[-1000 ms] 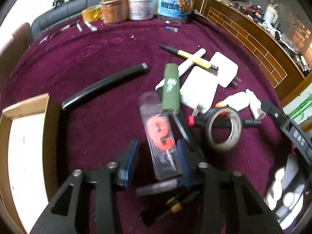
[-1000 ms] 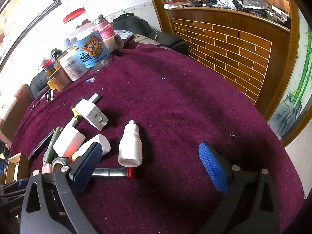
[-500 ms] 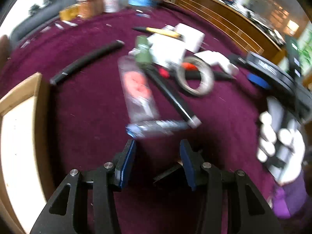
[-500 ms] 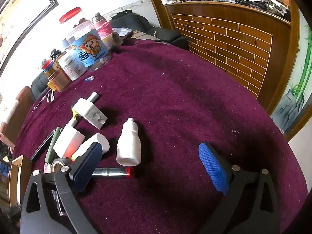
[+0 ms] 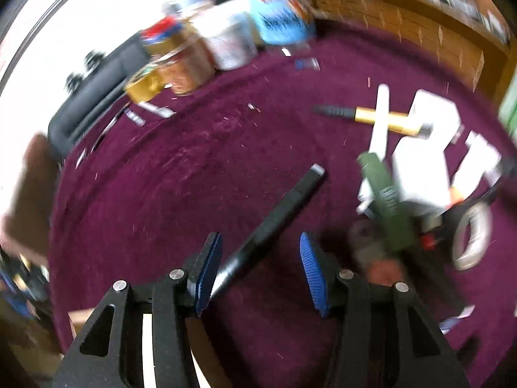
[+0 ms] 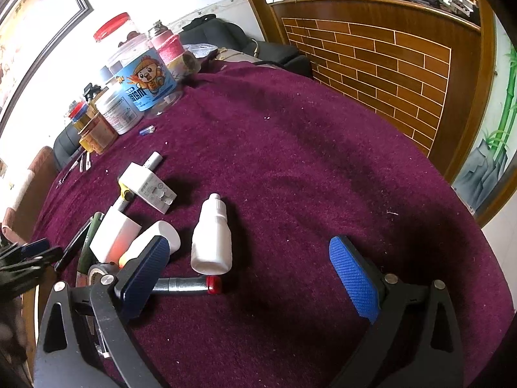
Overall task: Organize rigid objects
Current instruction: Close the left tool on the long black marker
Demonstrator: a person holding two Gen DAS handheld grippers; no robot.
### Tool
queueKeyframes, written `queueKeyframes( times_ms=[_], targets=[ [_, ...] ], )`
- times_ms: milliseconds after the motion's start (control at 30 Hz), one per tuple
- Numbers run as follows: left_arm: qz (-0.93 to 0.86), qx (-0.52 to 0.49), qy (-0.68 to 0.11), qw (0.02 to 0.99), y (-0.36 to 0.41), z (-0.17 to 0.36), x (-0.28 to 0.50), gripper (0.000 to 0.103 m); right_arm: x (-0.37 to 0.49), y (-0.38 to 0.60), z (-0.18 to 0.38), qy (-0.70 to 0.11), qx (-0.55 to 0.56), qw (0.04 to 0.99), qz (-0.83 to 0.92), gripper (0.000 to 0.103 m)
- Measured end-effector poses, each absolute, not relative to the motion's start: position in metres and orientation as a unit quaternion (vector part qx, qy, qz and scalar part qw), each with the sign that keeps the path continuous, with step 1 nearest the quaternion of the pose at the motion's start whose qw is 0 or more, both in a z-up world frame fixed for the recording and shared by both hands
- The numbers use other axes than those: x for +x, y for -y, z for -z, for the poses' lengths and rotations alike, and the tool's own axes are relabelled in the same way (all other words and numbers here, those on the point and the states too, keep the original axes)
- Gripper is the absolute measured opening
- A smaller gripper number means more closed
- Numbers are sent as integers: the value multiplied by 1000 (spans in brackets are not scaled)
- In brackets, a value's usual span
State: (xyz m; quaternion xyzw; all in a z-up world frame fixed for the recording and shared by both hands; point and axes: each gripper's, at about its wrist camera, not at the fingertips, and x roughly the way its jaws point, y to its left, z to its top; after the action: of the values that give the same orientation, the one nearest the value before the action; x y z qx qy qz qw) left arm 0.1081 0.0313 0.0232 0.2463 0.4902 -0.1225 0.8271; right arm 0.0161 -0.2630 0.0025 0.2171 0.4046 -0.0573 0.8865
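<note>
Left gripper (image 5: 260, 271) jaws apart, just been opening, straddling long black plastic rod (image 5: 274, 223), lined up to grab; right gripper (image 6: 248, 271) wide apart, idle beside it.

Place: we take this for a lived-in home room, likely a sitting or dining area.
Counter (image 6: 290, 161): we note a round top under a plum-coloured cloth.
Seating: we list a dark sofa (image 6: 226, 37) against the wall behind it.
Walls: we record a framed picture (image 6: 35, 29), a bamboo mural (image 6: 502, 123) and a wood partition (image 6: 381, 55) patterned like brick.
Stores: we count a cartoon-labelled snack jar (image 6: 135, 64) among other household jars.
</note>
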Motion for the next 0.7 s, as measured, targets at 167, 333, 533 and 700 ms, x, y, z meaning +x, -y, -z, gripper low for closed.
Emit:
queueKeyframes(
  times_ms=[167, 333, 533, 700],
  targets=[
    [147, 247, -520, 804, -23, -3, 125, 20, 17, 262, -2, -406, 215, 886, 58, 100],
    [160, 192, -546, 799, -26, 0, 113, 12, 18, 262, -2, -407, 215, 886, 58, 101],
    [127, 187, -540, 811, -23, -2, 91, 16, 17, 262, -1, -408, 214, 886, 58, 101],
    [108, 198, -509, 830, -17, -4, 75, 11, 18, 261, -1, -407, 215, 886, 57, 101]
  ],
)
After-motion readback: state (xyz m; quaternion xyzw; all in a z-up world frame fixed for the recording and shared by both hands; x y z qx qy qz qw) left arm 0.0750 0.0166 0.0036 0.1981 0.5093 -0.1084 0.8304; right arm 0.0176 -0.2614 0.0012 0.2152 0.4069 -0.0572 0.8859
